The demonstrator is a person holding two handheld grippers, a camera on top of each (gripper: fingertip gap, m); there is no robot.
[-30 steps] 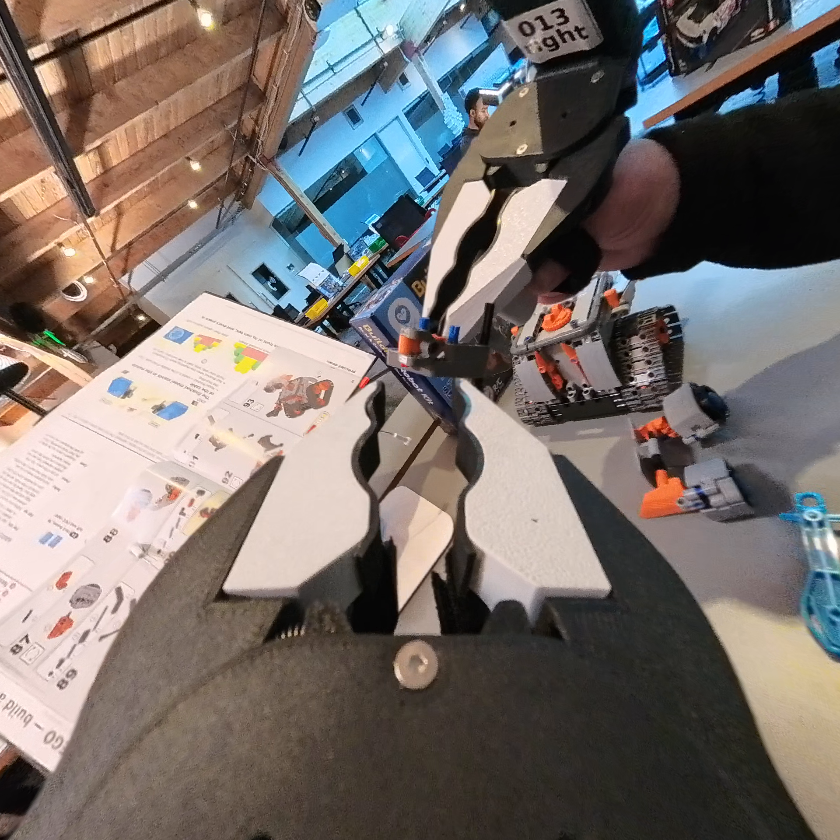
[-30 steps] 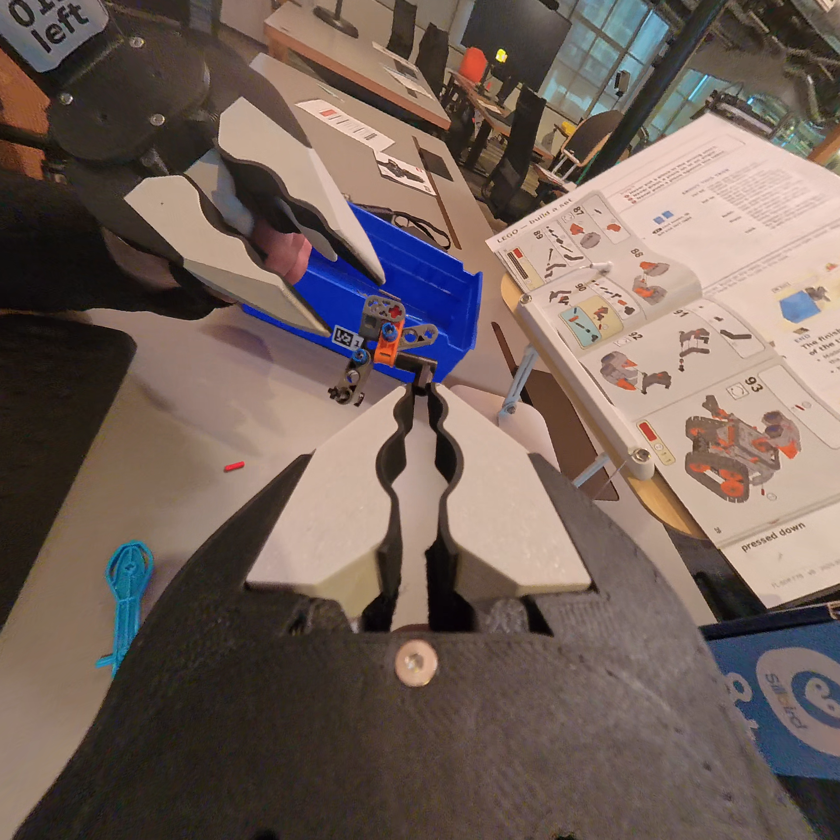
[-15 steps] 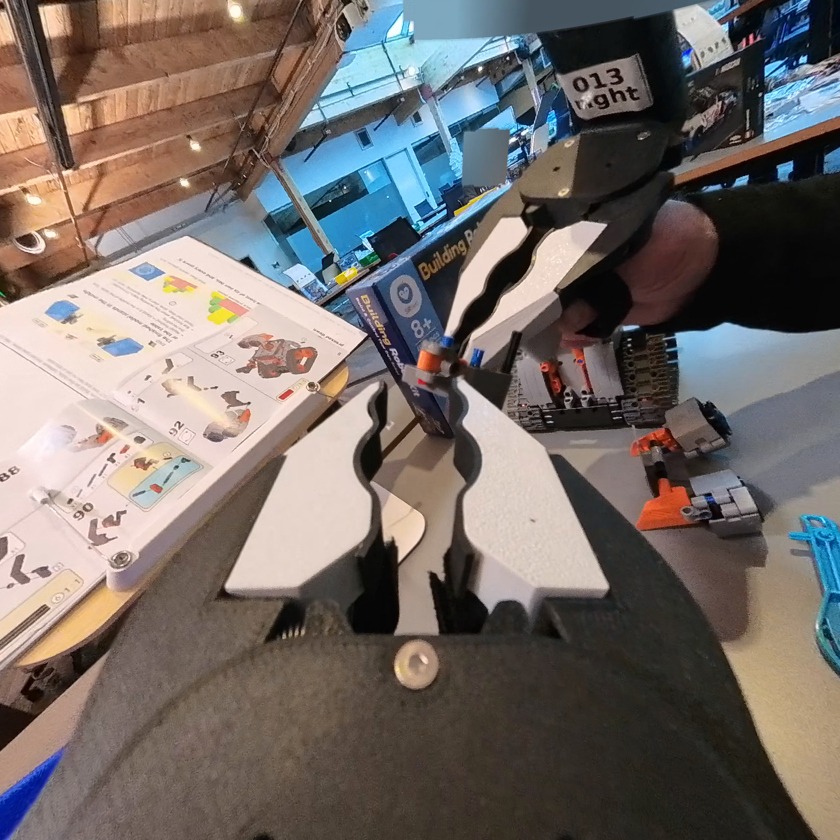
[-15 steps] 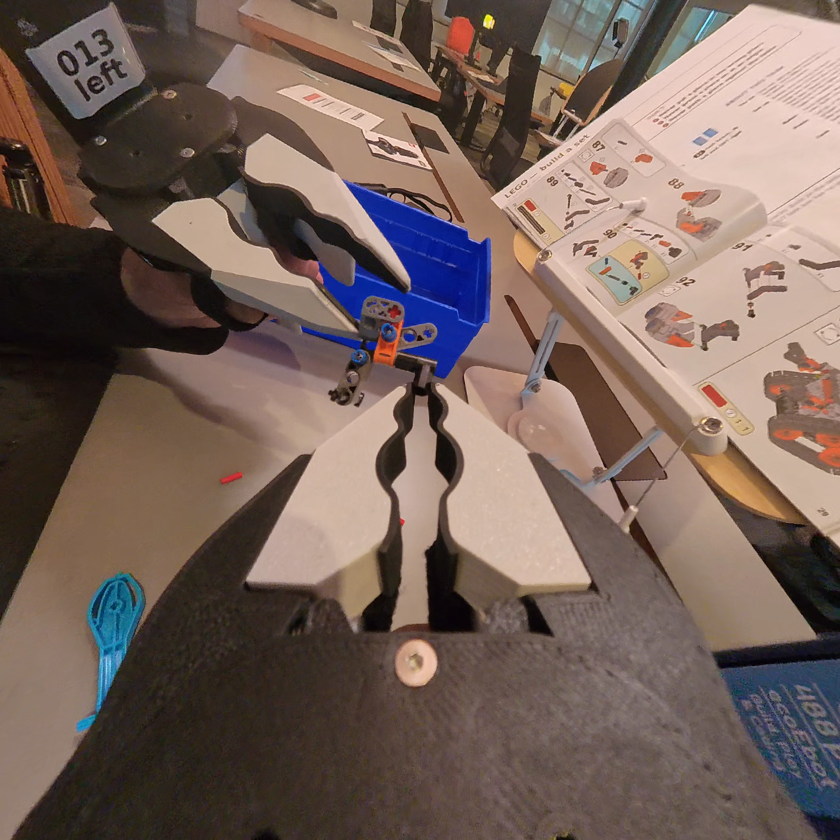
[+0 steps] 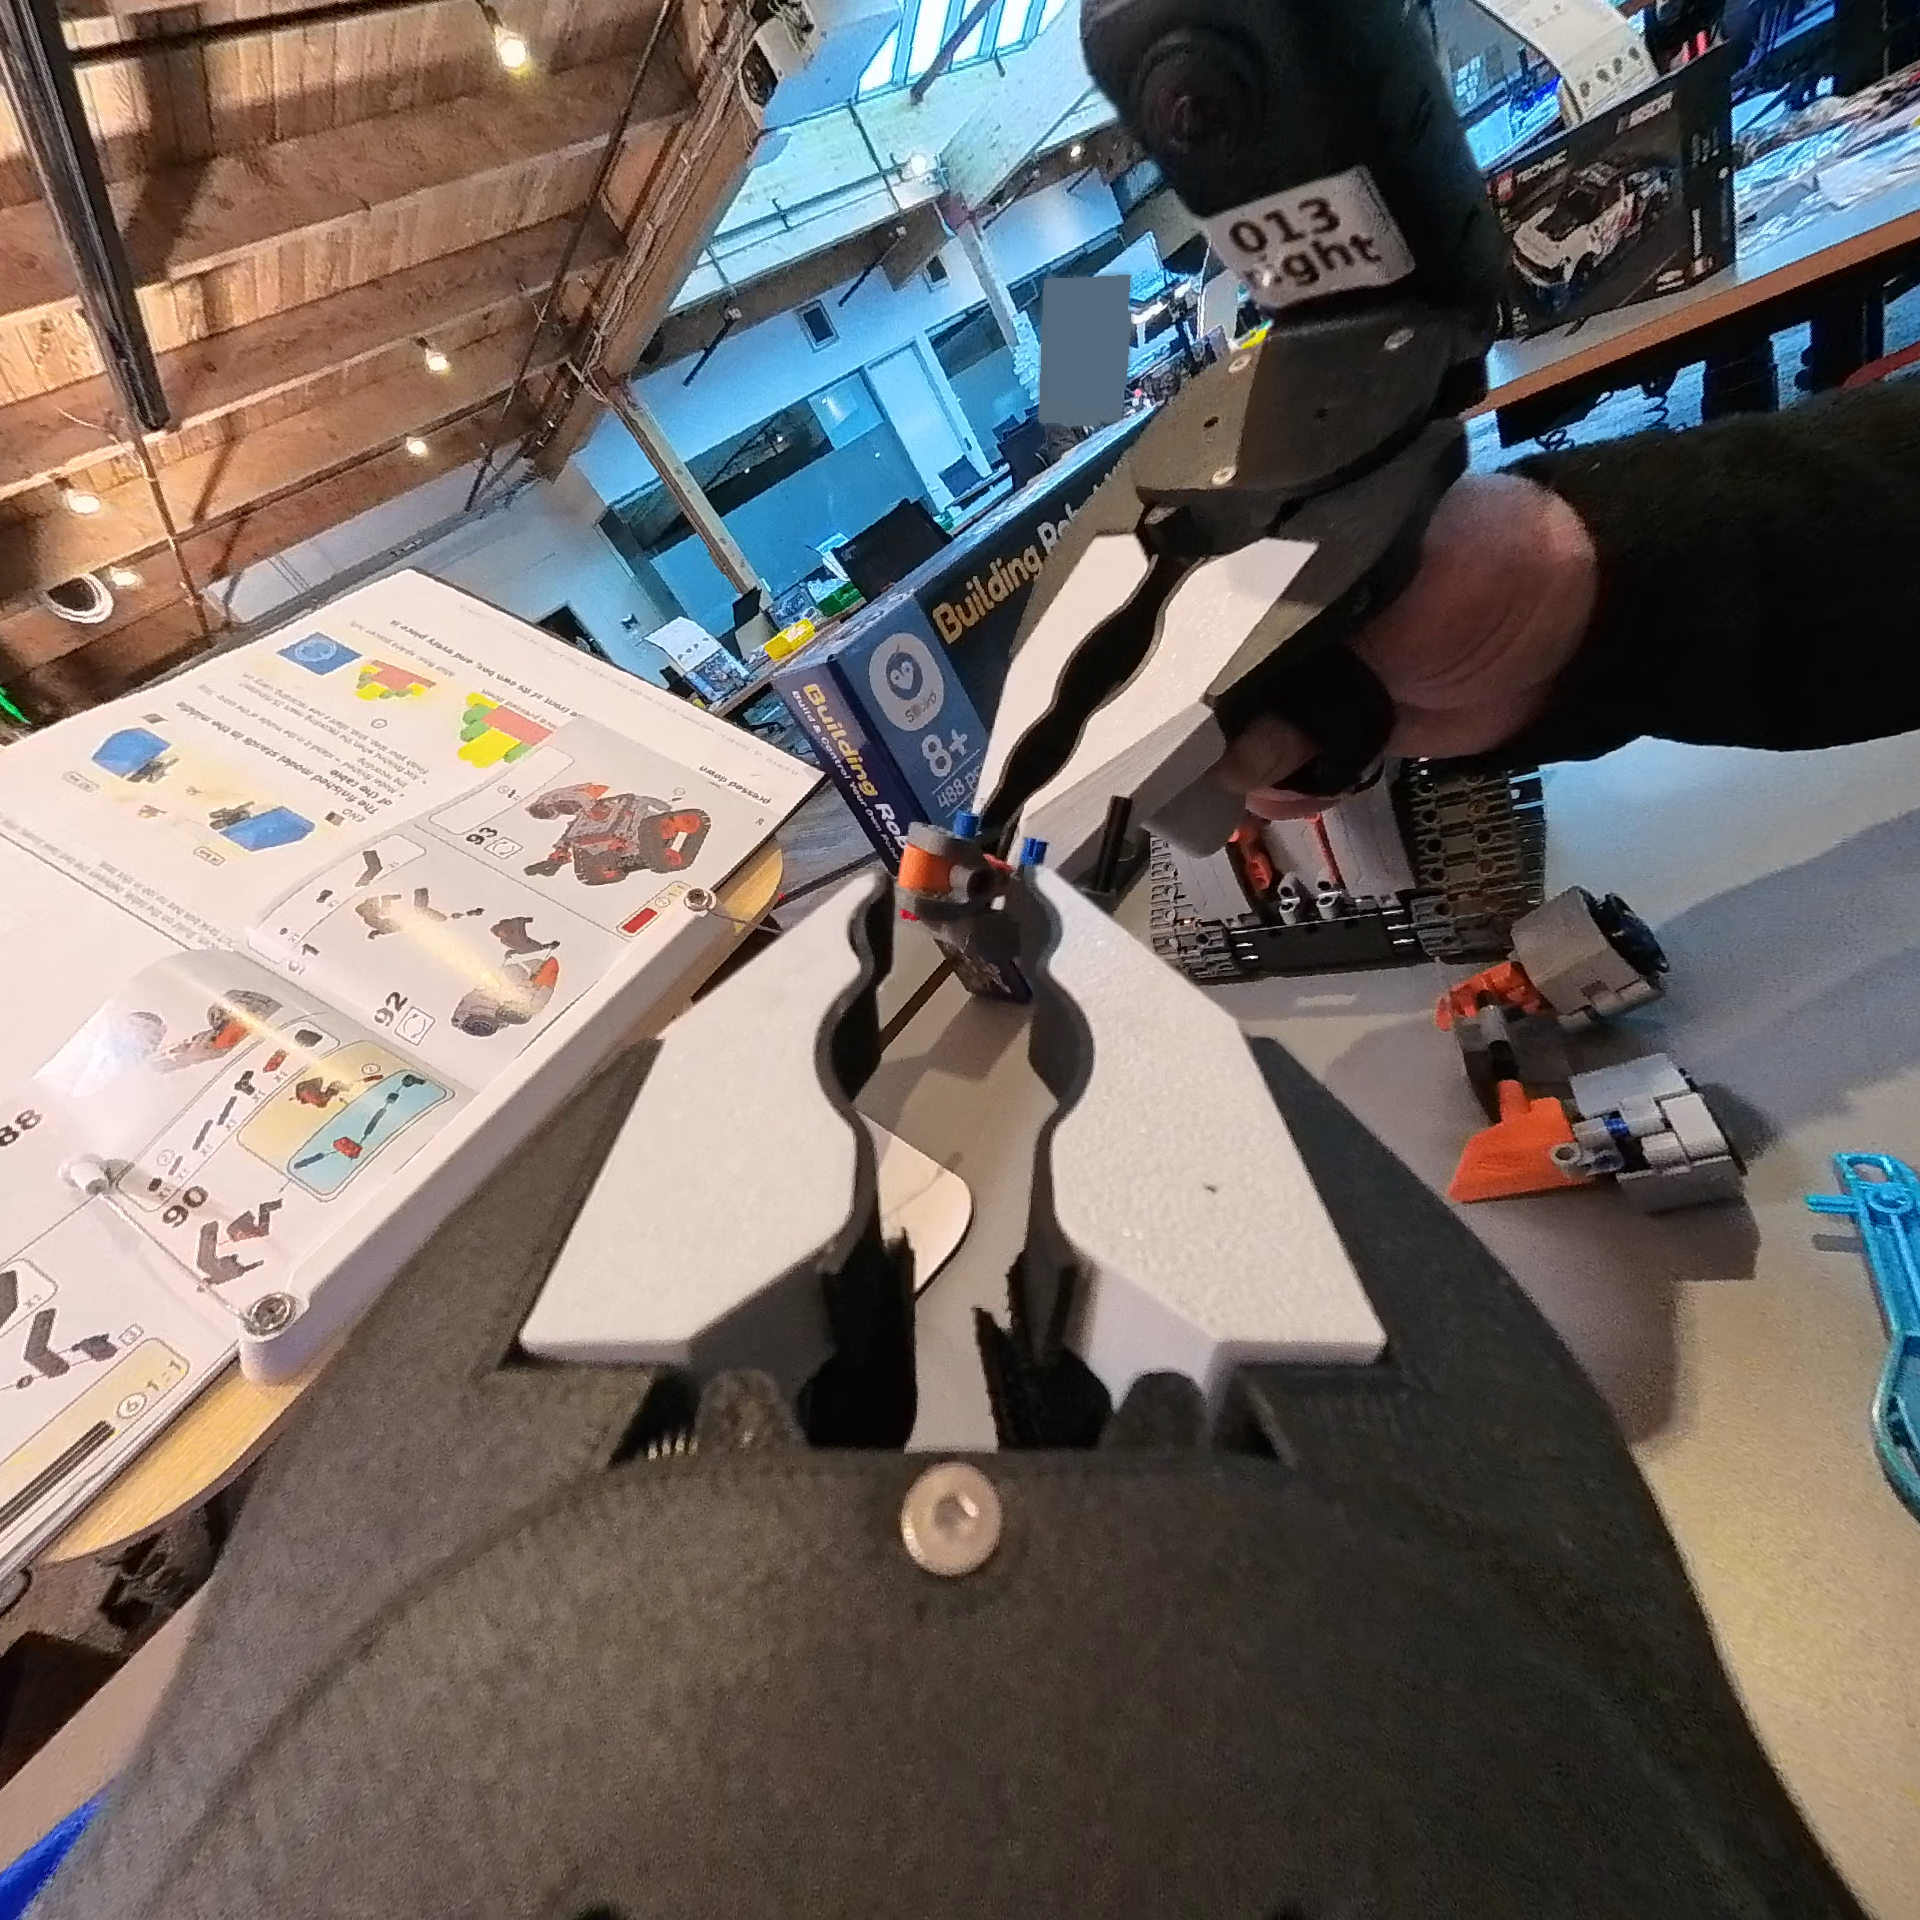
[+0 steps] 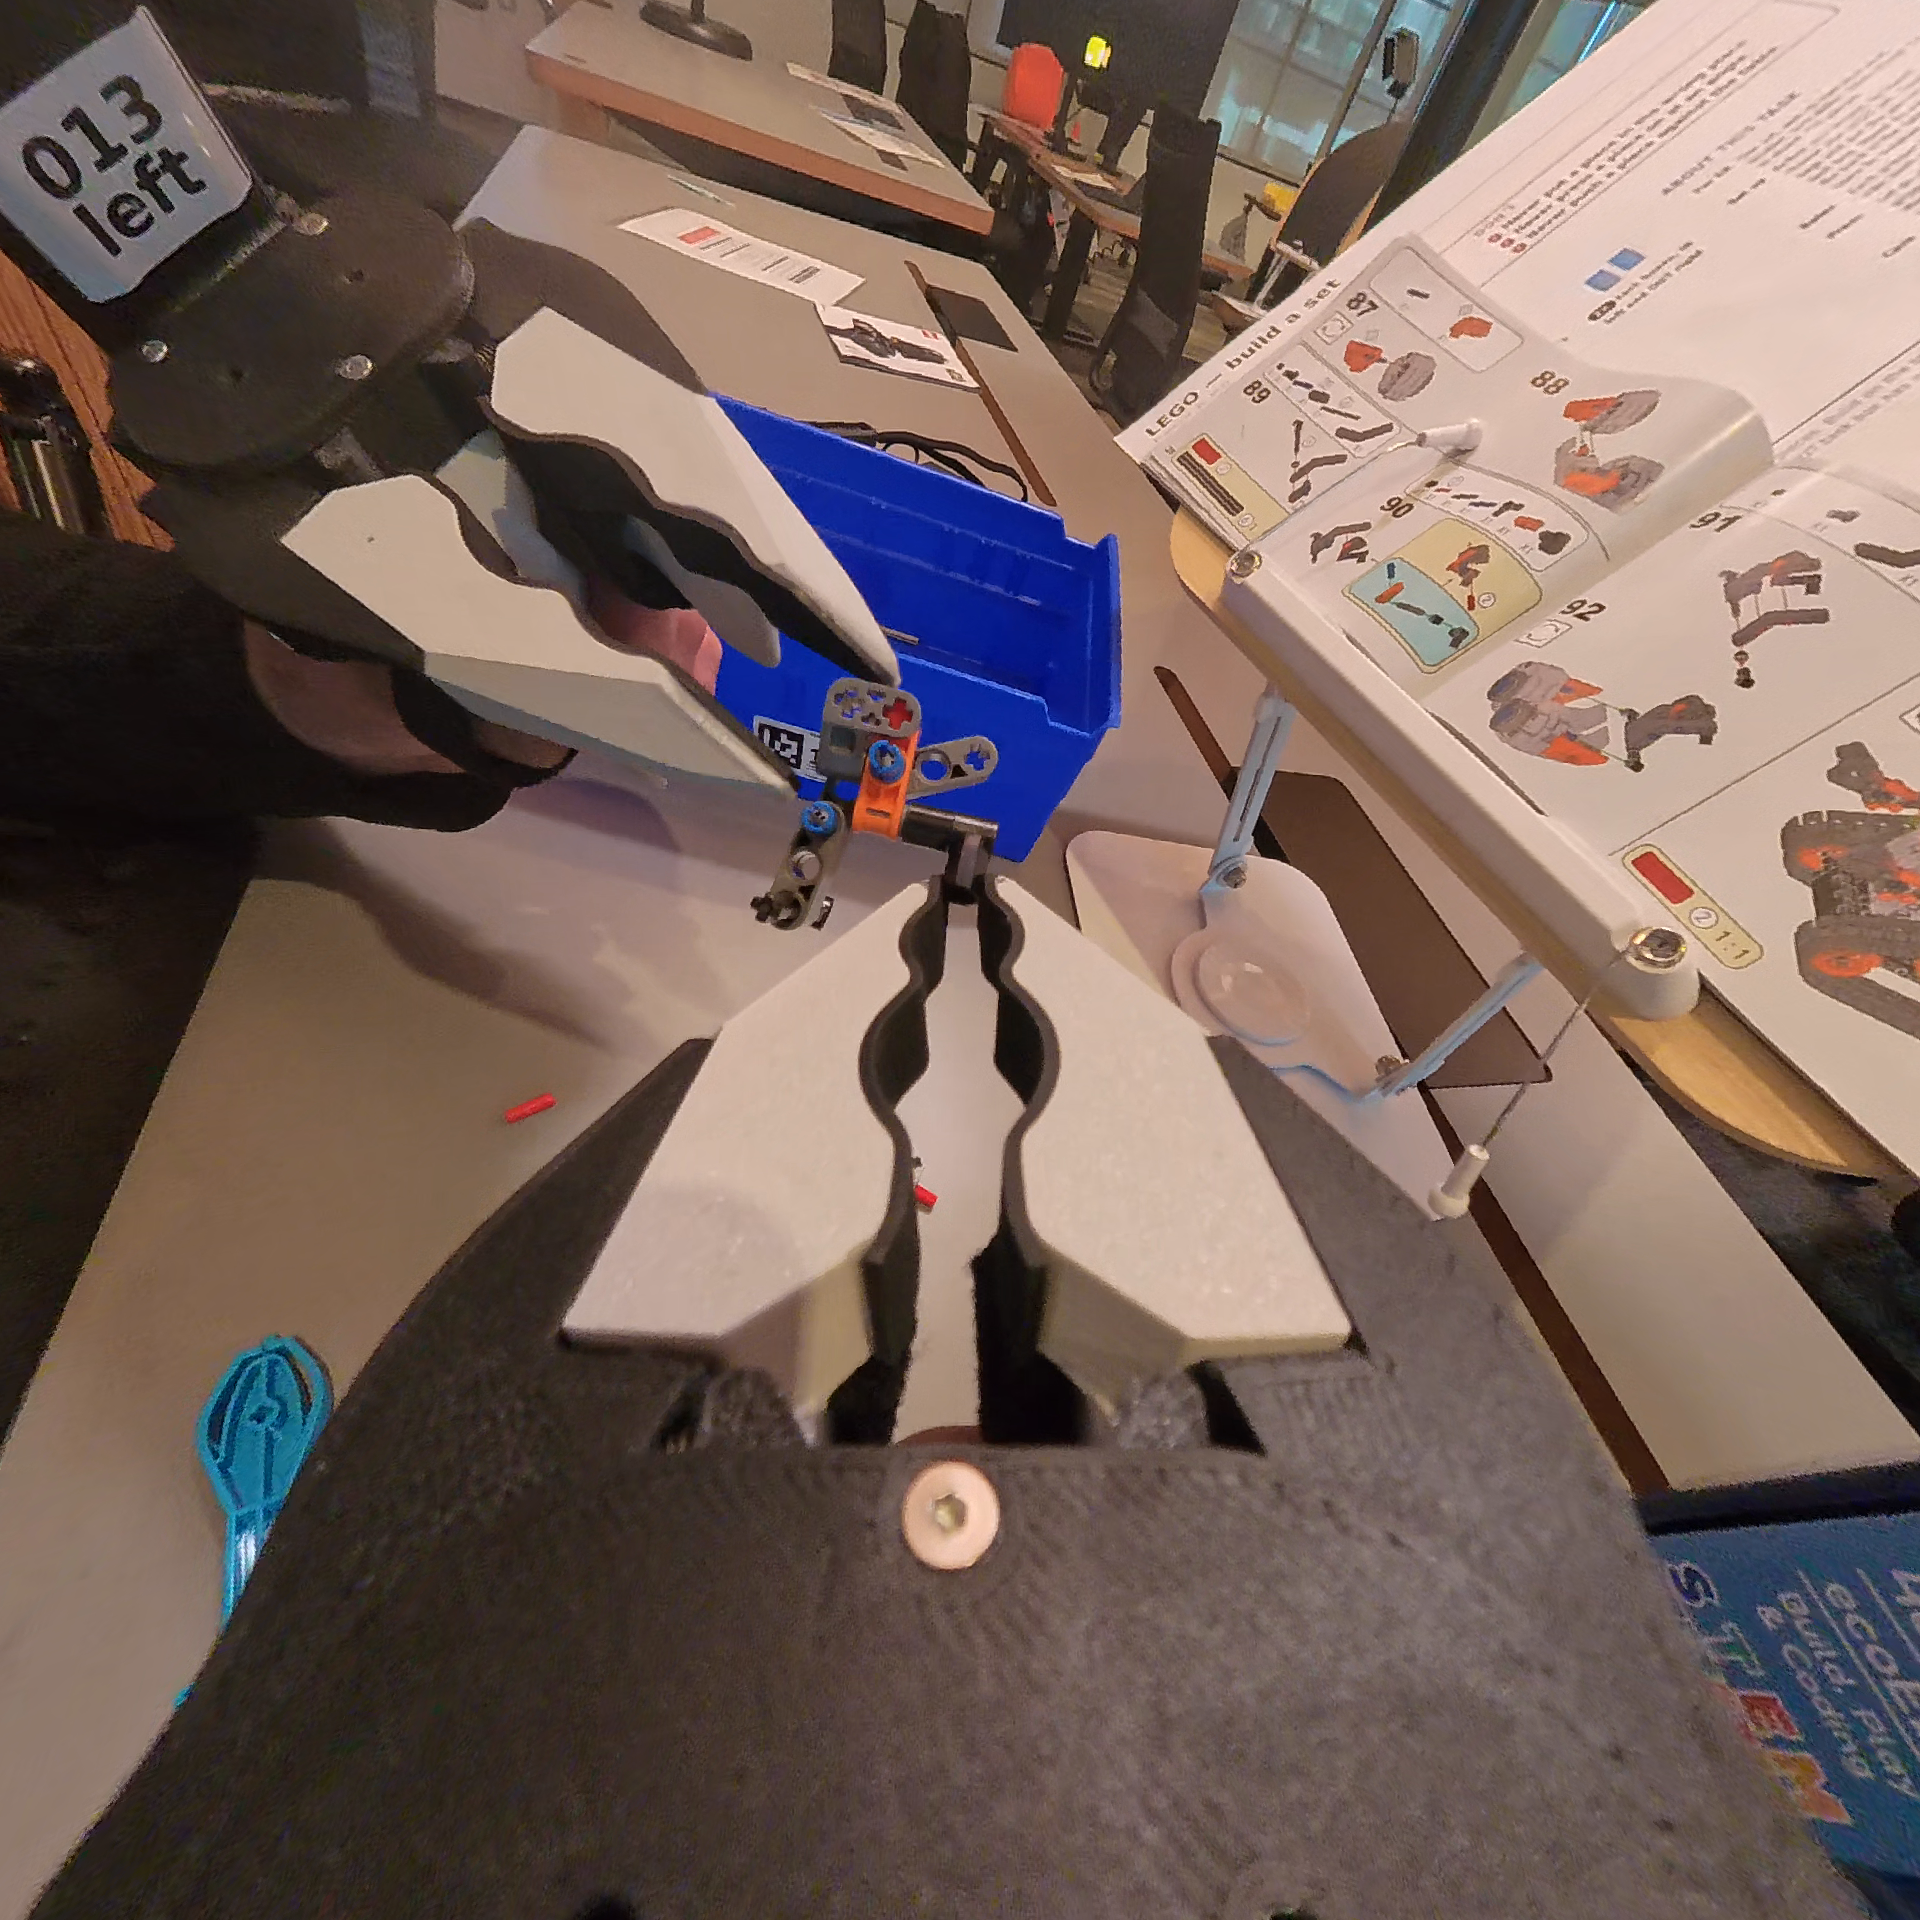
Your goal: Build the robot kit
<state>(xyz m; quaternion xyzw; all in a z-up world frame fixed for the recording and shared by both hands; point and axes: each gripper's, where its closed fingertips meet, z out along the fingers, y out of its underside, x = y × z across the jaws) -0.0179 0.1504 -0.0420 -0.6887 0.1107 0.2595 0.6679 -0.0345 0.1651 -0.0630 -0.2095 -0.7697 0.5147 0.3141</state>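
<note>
Pinching a dark stub of the small brick assembly (image 6: 878, 774) between narrow fingertips, my right gripper (image 6: 966, 883) holds it up in front of the blue bin (image 6: 987, 623). My left gripper (image 5: 961, 894) stands with its fingers set wide, their tips either side of the assembly's orange-and-grey end; I cannot tell whether they touch it. On the grey table (image 5: 1714, 935) lie a tracked model (image 5: 1382, 873), loose orange-grey parts (image 5: 1590, 1132) and a turquoise tool (image 6: 255, 1423), beside the propped instruction booklet (image 5: 343, 914).

Wooden beam ceiling (image 5: 312, 260) with small lights; grey tables (image 6: 727, 125), tall windows (image 5: 831, 416) beyond
</note>
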